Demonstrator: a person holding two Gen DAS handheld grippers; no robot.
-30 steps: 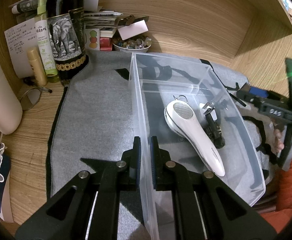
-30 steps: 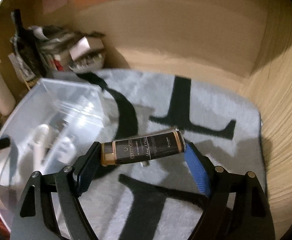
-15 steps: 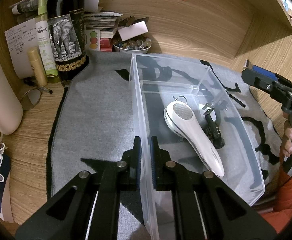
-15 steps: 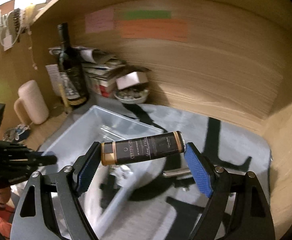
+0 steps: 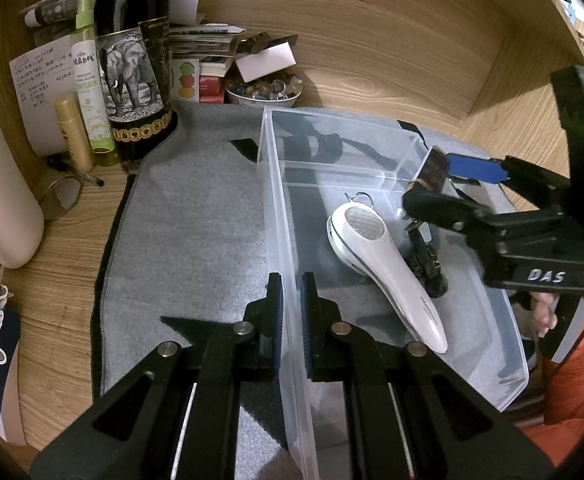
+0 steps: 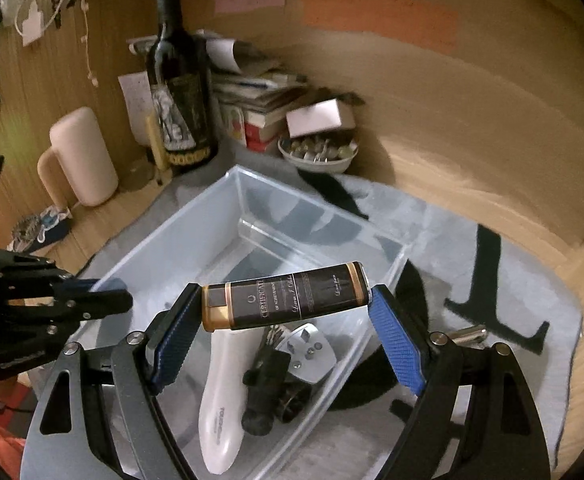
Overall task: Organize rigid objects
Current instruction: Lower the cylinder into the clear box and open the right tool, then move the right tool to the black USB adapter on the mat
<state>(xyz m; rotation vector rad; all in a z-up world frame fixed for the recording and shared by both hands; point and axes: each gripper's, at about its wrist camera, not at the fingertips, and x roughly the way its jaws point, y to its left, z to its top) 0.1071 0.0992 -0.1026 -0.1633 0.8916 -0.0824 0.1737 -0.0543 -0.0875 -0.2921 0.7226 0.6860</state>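
The right gripper (image 6: pixel 286 332) holds the dark tube (image 6: pixel 286 296) end to end between its fingers, its long axis crosswise, gold cap toward the left, above the clear bin (image 6: pixel 228 204). Inside the bin lie a white handheld device (image 5: pixel 383 272) and a black tool (image 5: pixel 425 260). The left gripper (image 5: pixel 290 316) has its fingers clamped on the bin's near-left wall. A wine bottle (image 5: pixel 132 60) stands on the desk beyond the bin.

The left gripper (image 5: pixel 290 312) is nearly closed, its 2 fingers (image 5: pixel 274 312) pinching the clear bin wall (image 5: pixel 284 240) low and level. The right gripper (image 6: pixel 286 316) hangs raised above the bin, fingers spread wide and clamped end to end on a dark tube (image 6: pixel 288 296), tilted slightly
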